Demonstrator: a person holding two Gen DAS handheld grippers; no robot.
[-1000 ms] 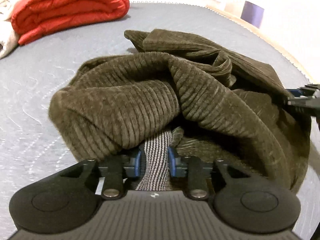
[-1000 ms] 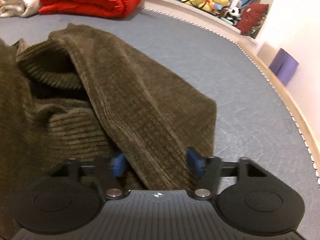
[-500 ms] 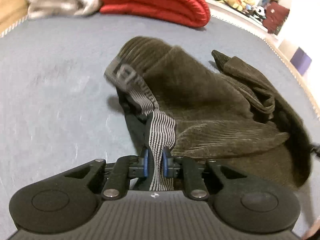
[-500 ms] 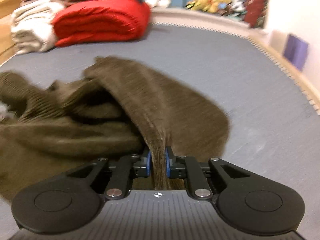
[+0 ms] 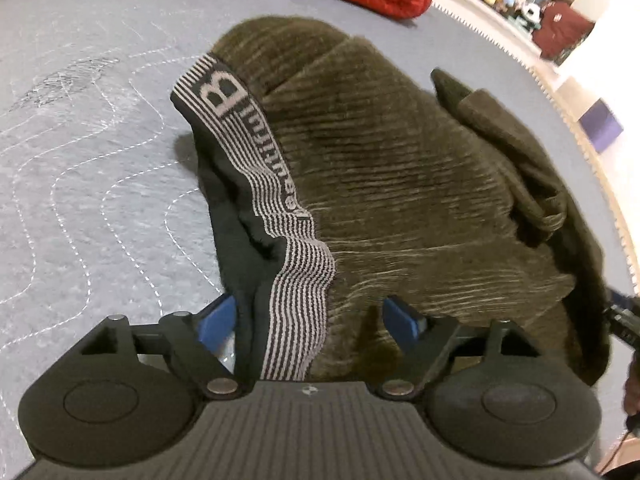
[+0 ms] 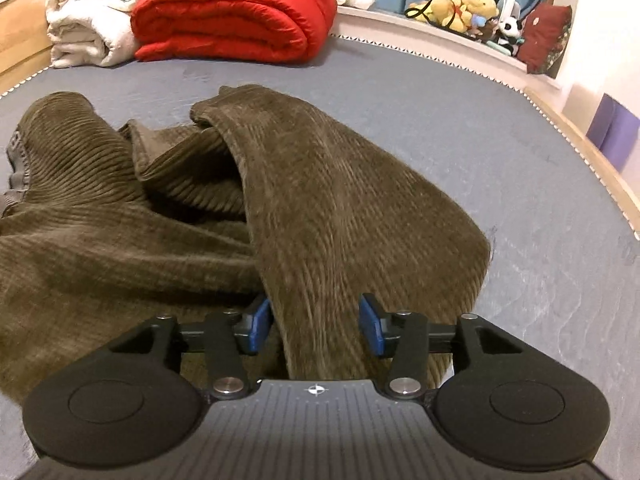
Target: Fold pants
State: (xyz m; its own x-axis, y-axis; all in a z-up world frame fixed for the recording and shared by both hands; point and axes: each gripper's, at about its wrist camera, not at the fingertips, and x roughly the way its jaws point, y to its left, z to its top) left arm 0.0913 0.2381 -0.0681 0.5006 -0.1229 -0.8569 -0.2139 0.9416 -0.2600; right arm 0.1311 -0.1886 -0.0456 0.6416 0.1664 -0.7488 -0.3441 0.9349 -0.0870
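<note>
The mattress (image 6: 400, 92) spreads ahead of both grippers, its near edge cut off by their bodies. On it, directly ahead of each gripper, lie the pants (image 6: 340, 208), a rumpled brown corduroy heap; the dark hollow between the folds hides how the legs lie. A red quilt (image 6: 232, 20) and white towels (image 6: 88, 12) sit far ahead of the right gripper; in the left view the quilt is clipped by the frame. The striped waistband (image 5: 280, 184) runs from between the left gripper's fingers away to the left; its lettering is hard to read.

Half a second ago both grippers pinched cloth. Now the left gripper (image 5: 308, 320) stands with fingers apart around the waistband, and the right gripper (image 6: 316, 324) is likewise spread, a pant fold lying loose between its blue pads (image 6: 370, 326).
</note>
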